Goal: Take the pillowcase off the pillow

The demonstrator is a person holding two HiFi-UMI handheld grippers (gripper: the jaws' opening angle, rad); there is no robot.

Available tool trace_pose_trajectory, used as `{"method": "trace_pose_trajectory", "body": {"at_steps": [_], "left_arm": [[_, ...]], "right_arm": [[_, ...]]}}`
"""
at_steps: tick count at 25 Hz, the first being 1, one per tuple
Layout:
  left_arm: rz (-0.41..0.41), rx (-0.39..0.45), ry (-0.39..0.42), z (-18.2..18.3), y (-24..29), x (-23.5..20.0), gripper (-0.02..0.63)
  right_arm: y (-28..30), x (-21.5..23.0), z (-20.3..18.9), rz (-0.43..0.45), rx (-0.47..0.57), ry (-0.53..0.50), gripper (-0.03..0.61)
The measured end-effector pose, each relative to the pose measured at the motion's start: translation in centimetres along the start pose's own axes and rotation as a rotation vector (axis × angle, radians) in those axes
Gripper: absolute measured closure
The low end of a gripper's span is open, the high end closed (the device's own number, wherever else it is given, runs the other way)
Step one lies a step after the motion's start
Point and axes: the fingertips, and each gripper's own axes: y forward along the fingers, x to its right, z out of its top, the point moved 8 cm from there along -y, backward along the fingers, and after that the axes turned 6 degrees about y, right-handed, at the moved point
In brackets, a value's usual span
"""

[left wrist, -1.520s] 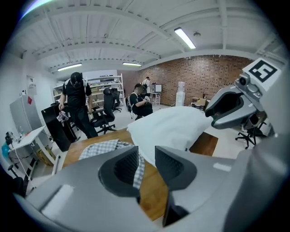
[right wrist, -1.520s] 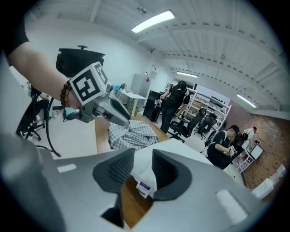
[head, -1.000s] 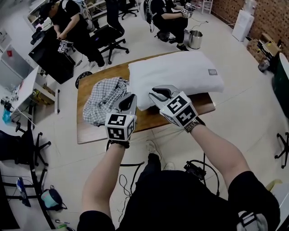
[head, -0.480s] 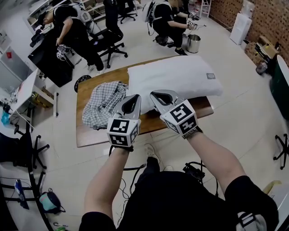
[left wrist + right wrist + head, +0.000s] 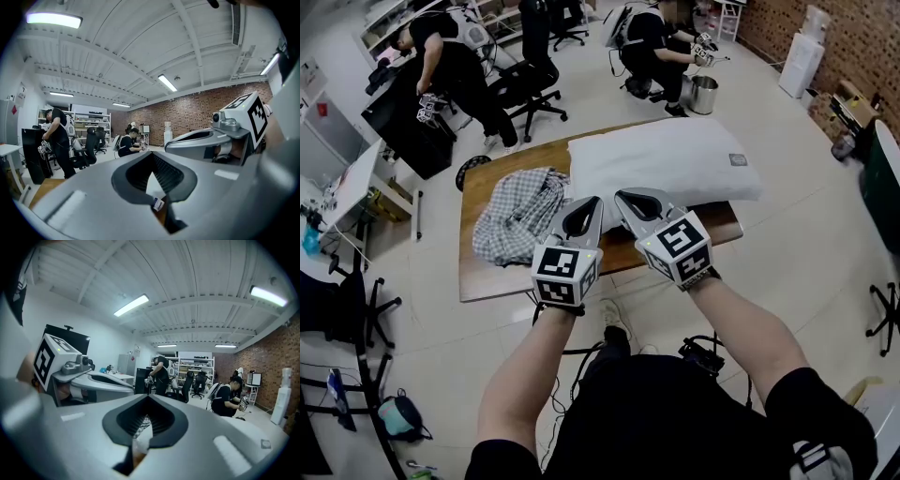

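Observation:
On the wooden table point(image 5: 478, 277) a bare white pillow point(image 5: 666, 161) lies across the right and middle. The checked pillowcase point(image 5: 517, 214) sits in a crumpled heap at the table's left, off the pillow. My left gripper point(image 5: 593, 202) and right gripper point(image 5: 621, 195) hover side by side over the table's near edge, pointing level, tips almost meeting. Both are shut with nothing between the jaws. The left gripper view shows the shut left gripper point(image 5: 151, 153) with the right gripper's body beside it. The right gripper view shows the shut right gripper point(image 5: 149, 397).
Several people in black work at the back, near black office chairs point(image 5: 525, 80) and a metal bucket point(image 5: 705, 81). A black cabinet point(image 5: 412, 117) stands at far left. A brick wall runs along the right. A cable point(image 5: 567, 361) lies on the floor by my feet.
Both grippers have lifted away from the pillow's near edge and drawn closer together; the left one shifted right. Pillow and pillowcase lie as before.

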Motion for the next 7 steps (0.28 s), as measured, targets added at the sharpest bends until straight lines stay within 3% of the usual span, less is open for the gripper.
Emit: {"method": "trace_pose_trajectory", "body": {"at_steps": [7], "left_arm": [[-0.003,-0.002,-0.002,-0.48,0.11,0.95,0.611]], "right_arm": [[-0.63,-0.19,-0.68,-0.001,0.008,-0.008,0.578]]}}
